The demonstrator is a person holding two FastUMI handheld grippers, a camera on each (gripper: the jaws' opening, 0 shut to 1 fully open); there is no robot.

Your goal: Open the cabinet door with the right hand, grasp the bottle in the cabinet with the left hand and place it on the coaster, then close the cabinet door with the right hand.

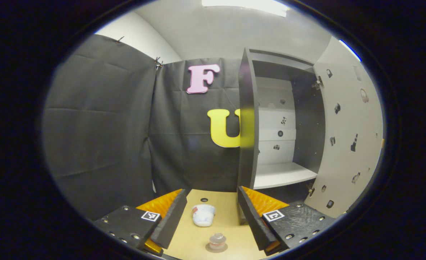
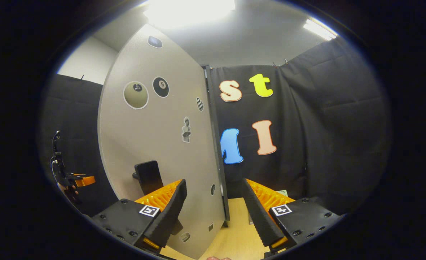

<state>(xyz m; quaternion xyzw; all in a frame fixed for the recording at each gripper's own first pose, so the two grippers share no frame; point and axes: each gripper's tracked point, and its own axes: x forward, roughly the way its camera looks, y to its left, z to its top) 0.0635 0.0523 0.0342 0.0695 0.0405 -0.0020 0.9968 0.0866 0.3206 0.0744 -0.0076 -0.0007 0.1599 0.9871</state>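
I see the cabinet (image 1: pixel 285 119) at 2 o'clock in left gripper view, door (image 2: pixel 155 144) swung open, shelf (image 1: pixel 283 175) bare. Bottle (image 1: pixel 217 241) stands on the coaster (image 1: pixel 216 247) at 6 o'clock, w/ a white cap-like item (image 1: pixel 203 215) beyond, prob. fabric. Left gripper (image 1: pixel 213 220) fingers wide apart, holding nothing. Right gripper (image 2: pixel 214 216) spread too, straddling the door edge w/o gripping.
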